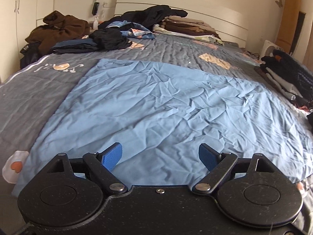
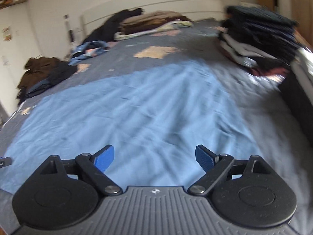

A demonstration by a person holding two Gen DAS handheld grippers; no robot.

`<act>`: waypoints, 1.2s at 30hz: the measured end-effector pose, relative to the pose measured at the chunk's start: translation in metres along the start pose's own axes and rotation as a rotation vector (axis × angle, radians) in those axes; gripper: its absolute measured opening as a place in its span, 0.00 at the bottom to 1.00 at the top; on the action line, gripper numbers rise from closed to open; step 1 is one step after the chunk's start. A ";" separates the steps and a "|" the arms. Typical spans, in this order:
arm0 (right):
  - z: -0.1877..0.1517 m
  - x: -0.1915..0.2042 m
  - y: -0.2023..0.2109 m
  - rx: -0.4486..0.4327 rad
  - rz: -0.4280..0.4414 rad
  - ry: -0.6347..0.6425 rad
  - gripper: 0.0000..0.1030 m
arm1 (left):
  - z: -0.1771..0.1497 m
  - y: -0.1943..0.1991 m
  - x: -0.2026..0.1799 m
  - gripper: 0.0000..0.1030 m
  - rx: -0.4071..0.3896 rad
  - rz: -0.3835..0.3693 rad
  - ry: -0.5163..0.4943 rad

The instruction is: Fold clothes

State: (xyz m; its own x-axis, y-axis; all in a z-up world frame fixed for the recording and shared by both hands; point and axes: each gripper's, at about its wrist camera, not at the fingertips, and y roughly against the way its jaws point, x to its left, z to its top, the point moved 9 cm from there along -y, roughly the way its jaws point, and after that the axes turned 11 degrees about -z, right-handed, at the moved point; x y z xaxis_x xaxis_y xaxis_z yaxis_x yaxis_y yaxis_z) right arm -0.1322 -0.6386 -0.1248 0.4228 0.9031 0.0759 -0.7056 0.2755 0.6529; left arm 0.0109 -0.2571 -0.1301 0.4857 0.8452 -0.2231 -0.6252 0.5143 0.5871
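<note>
A wrinkled light blue cloth lies spread flat across the near part of a bed covered by a grey quilted bedspread with tan patches, and both grippers hang over the cloth's near edge. The left gripper has its jaws spread wide, the blue pads apart with only the cloth showing beyond them, and nothing is pinched. The right gripper likewise has its jaws spread with nothing between the blue pads; its view is smeared by motion blur, so fine detail there cannot be made out. In the left wrist view the cloth reaches from just below the gripper out towards the middle of the bed, its far edge straight and its left corner near white lettering on the bedspread. Beyond it, near the white headboard, sit a loose heap of dark and blue garments and a stack of folded brown and beige clothes. A brown garment is piled at the far left edge of the bed, and a stack of folded dark and white clothes lies at the right edge, just beside the cloth. A white wardrobe stands against the left wall
</note>
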 end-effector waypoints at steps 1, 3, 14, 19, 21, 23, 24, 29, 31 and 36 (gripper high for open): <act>0.002 0.020 0.001 -0.005 0.030 0.028 0.88 | -0.003 0.000 -0.001 0.85 0.009 0.013 -0.005; -0.001 0.051 0.001 0.006 0.062 0.092 0.89 | -0.008 0.000 -0.004 0.85 0.036 0.034 -0.027; -0.024 0.105 -0.004 0.099 0.094 0.110 0.89 | -0.020 0.000 -0.014 0.86 0.111 0.060 -0.114; -0.032 0.106 -0.003 0.107 0.027 0.191 0.89 | -0.030 0.008 -0.017 0.86 0.132 0.064 -0.097; -0.033 0.103 0.001 0.099 0.025 0.192 0.89 | -0.035 0.013 -0.021 0.86 0.134 0.065 -0.095; -0.035 0.101 0.006 0.098 0.036 0.189 0.89 | -0.038 0.018 -0.025 0.86 0.131 0.059 -0.092; -0.035 0.099 0.009 0.095 0.031 0.187 0.89 | -0.039 0.021 -0.027 0.86 0.130 0.059 -0.095; -0.035 0.086 0.026 0.065 -0.004 0.185 0.89 | -0.041 0.034 -0.030 0.86 0.118 0.072 -0.096; -0.035 0.081 0.031 0.055 -0.017 0.182 0.89 | -0.041 0.039 -0.029 0.86 0.114 0.081 -0.080; -0.044 0.075 0.044 0.057 -0.005 0.180 0.89 | -0.041 0.045 -0.030 0.86 0.112 0.099 -0.066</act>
State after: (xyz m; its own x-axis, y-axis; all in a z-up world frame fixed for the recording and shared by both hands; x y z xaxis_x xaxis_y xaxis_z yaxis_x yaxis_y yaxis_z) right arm -0.1570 -0.5446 -0.1237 0.3142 0.9474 -0.0606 -0.6683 0.2660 0.6947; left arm -0.0574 -0.2530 -0.1290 0.4666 0.8776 -0.1099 -0.6018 0.4061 0.6877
